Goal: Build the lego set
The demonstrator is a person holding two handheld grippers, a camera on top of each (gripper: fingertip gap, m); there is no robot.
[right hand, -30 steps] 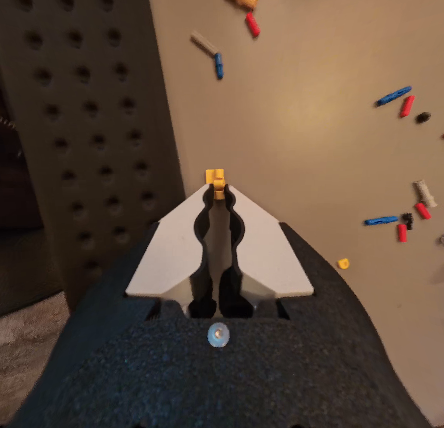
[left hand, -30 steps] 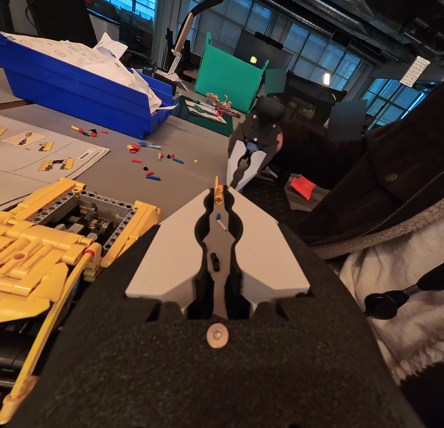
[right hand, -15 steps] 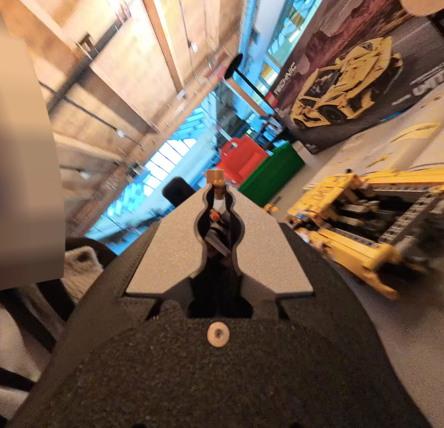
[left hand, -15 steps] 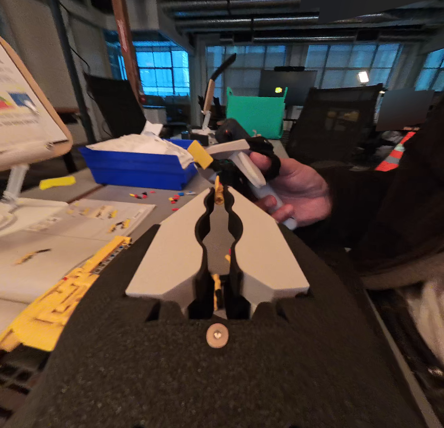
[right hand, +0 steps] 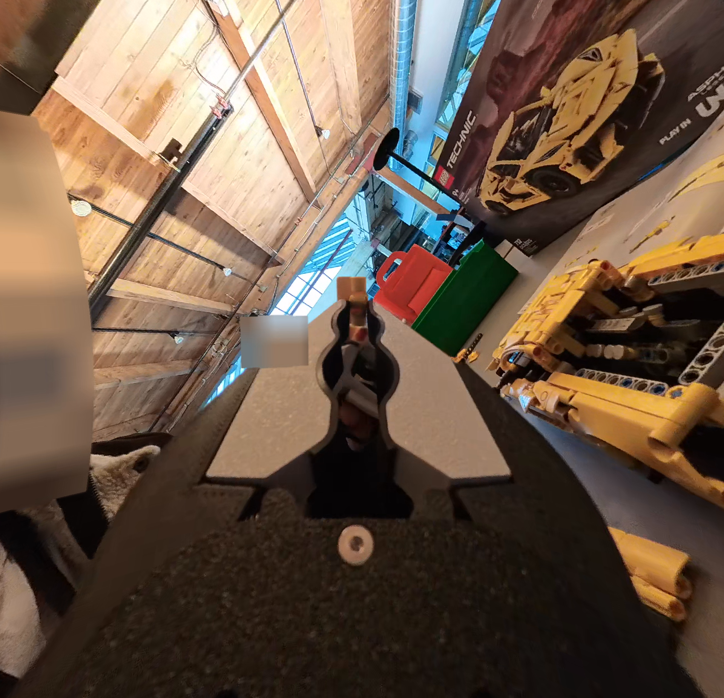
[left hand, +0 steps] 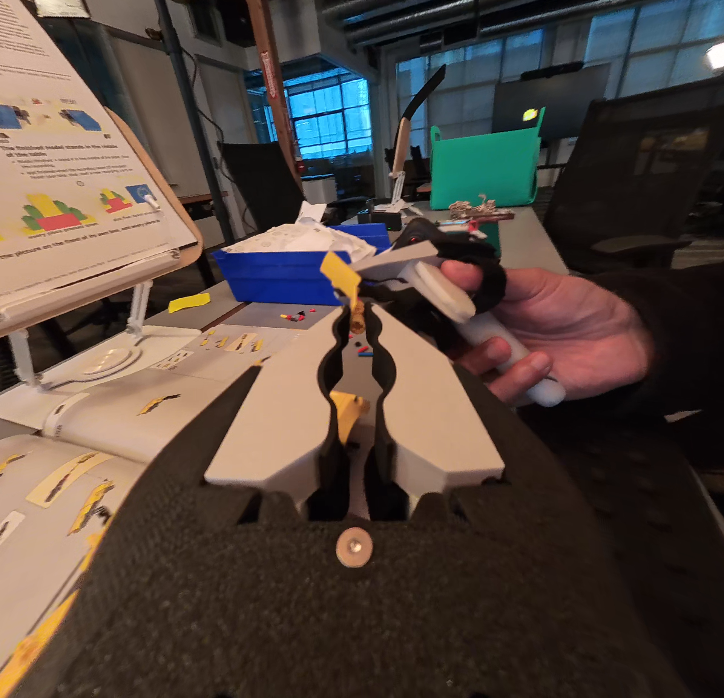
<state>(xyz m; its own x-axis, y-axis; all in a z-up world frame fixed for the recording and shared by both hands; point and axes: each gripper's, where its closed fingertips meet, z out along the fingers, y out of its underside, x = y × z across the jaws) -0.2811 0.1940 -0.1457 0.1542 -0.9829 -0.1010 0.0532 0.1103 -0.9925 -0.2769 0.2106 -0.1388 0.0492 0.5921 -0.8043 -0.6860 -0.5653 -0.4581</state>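
My left gripper point(left hand: 356, 314) is shut on a small yellow connector point(left hand: 357, 320) at its tips. My right gripper, held by a hand point(left hand: 568, 334), comes in from the right, and its fingers point(left hand: 395, 259) pinch a flat yellow piece point(left hand: 340, 275). The two pieces meet tip to tip above the table. In the right wrist view, which is rolled sideways, my right gripper point(right hand: 354, 307) is shut on the yellow piece point(right hand: 351, 288), with the left gripper's connector point(right hand: 358, 332) just behind it. The partly built yellow car point(right hand: 611, 365) lies on the table to the right.
An instruction sheet on a stand point(left hand: 78, 170) rises at the left. An open manual point(left hand: 117, 416), a blue bin point(left hand: 282, 275), loose small pieces point(left hand: 294, 316) and a green bin point(left hand: 484, 170) lie ahead. The set's box point(right hand: 568, 111) stands behind the car. Left and right tips are no more than a few centimetres apart.
Both grippers lifted off the table with their yellow pieces and swung toward each other. The right one rolled sideways. The two pieces are now close together, tip to tip.
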